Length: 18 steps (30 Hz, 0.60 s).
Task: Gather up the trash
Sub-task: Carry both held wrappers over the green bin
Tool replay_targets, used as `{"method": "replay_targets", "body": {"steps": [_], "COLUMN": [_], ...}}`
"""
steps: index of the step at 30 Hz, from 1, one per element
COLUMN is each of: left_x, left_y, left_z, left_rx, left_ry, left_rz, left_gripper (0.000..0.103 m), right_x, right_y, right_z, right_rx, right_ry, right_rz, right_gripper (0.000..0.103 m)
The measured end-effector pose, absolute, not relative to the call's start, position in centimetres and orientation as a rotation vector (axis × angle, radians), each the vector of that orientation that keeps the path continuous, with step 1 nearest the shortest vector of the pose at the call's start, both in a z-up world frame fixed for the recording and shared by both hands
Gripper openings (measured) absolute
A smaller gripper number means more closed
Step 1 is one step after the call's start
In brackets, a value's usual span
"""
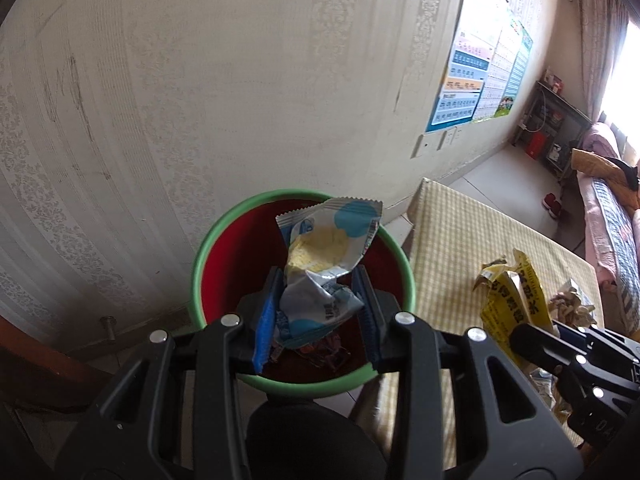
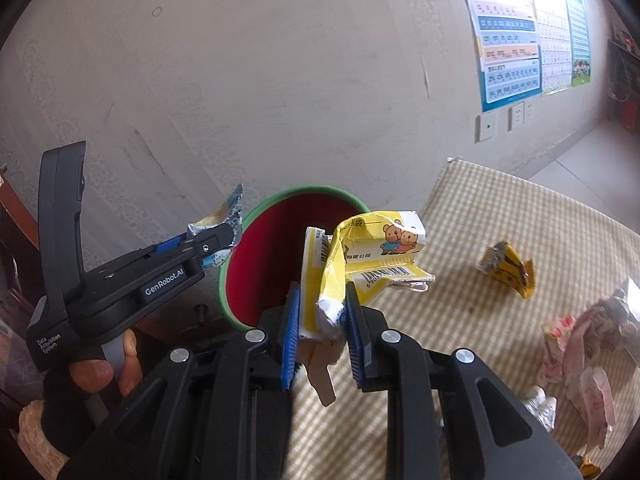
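Note:
A red bin with a green rim stands by the wall; it also shows in the right wrist view. My left gripper is shut on a crumpled white, blue and yellow wrapper and holds it over the bin's opening. The left gripper also shows in the right wrist view, at the bin's left rim. My right gripper is shut on a torn yellow and white carton with cartoon bears, just right of the bin, above the table edge. In the left wrist view the carton shows at the right.
A table with a yellow checked cloth sits right of the bin. On it lie an orange-yellow wrapper and pink and white wrappers. Some trash lies in the bin's bottom. A wallpapered wall is close behind.

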State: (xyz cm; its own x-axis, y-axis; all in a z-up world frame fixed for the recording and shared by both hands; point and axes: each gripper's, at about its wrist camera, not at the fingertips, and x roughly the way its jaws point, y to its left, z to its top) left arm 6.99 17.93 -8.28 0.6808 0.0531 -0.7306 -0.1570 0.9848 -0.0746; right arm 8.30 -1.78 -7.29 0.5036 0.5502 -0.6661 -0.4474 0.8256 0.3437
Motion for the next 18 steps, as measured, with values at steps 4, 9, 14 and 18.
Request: {"method": "replay_targets", "body": {"steps": [4,9,14,18], "left_x": [7.7,7.6,7.8,8.1], "left_y": [19.0,19.9,20.9,21.5], "left_z": [-8.9,-9.4,-9.8,-10.0], "left_rx": [-0.141,-0.147,-0.159,-0.168], "left_ry": [0.829,0.840,0.851,0.857], "left_rz": [0.136,0.146,0.163,0.171], "left_gripper": [0.035,0.035,0.035,0.035], "right_x": [9.2,10.3,11.3,11.7], "right_y": [-0.4,1.0,2.0,2.8], "right_z": [-7.5,-8.0,-8.3,-8.4], "right_rx": [0.116,0.103,0.099,0.089], "right_ry": [0.858,0.874,0.887,0.889], "right_rz": [0.625,0.641,0.652,0.658], "right_gripper": [0.021,0.021,0.021,0.021]}}
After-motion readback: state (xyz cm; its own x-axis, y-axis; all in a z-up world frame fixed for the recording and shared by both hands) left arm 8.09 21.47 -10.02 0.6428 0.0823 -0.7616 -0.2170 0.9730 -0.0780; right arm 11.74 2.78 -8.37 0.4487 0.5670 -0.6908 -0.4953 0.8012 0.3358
